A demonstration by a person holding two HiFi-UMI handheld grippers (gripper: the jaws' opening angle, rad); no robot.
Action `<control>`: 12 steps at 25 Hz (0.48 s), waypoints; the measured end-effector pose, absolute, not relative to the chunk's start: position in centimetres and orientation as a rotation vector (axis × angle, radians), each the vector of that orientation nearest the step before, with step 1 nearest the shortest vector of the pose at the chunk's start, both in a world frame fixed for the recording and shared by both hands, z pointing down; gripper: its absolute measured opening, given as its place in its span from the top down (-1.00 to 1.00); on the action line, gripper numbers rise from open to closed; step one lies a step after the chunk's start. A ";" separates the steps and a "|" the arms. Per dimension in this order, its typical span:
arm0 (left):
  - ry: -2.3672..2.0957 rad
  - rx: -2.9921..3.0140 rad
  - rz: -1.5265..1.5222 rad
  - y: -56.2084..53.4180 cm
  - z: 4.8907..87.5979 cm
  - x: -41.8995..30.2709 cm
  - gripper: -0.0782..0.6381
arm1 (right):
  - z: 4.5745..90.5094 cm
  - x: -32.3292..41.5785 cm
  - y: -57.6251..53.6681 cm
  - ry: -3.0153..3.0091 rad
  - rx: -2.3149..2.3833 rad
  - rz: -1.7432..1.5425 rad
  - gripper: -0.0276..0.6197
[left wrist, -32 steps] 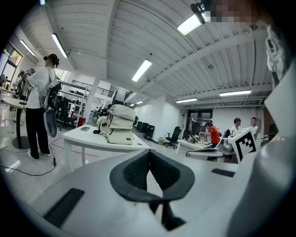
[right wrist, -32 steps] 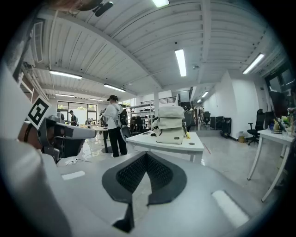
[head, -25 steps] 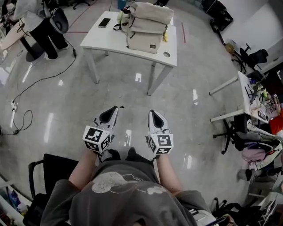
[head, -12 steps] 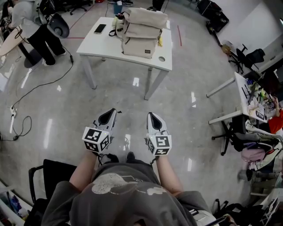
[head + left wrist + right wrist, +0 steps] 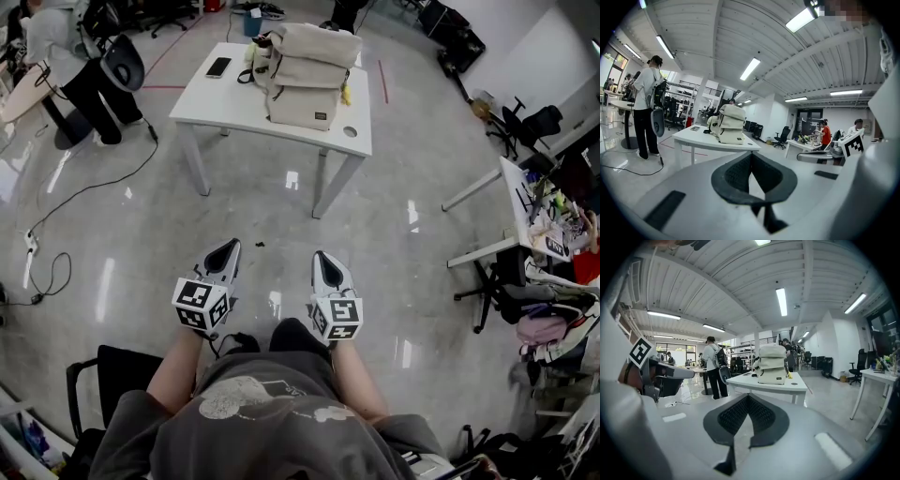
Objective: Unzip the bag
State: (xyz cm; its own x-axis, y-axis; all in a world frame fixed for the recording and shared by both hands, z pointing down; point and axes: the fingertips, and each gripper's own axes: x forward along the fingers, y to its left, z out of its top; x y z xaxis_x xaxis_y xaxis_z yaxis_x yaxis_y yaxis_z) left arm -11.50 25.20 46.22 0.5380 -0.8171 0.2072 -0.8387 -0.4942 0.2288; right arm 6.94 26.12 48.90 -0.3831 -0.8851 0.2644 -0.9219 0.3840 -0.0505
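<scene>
Well, the white table (image 5: 225,98) stands across the glossy floor, with the beige bag (image 5: 305,66) upright toward its right end (zip too small to make out, far side hidden). The left gripper (image 5: 231,246) and right gripper (image 5: 321,256) hover well apart from it, jaws pressed together on nothing. A phone (image 5: 218,67) lies left of the bag.
</scene>
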 end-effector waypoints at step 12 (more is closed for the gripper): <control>-1.396 2.495 0.125 18.8 46.6 -10.4 0.76 | 49.8 8.8 18.6 -2.460 1.637 0.304 0.91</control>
State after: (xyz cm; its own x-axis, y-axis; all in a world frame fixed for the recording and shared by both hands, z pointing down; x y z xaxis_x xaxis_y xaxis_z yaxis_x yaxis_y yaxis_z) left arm -10.40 18.76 46.60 0.5296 -0.8220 0.2093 -0.8461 -0.4945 0.1991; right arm 8.78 18.58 49.77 -0.3824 -0.8888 0.2524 -0.9236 0.3761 -0.0746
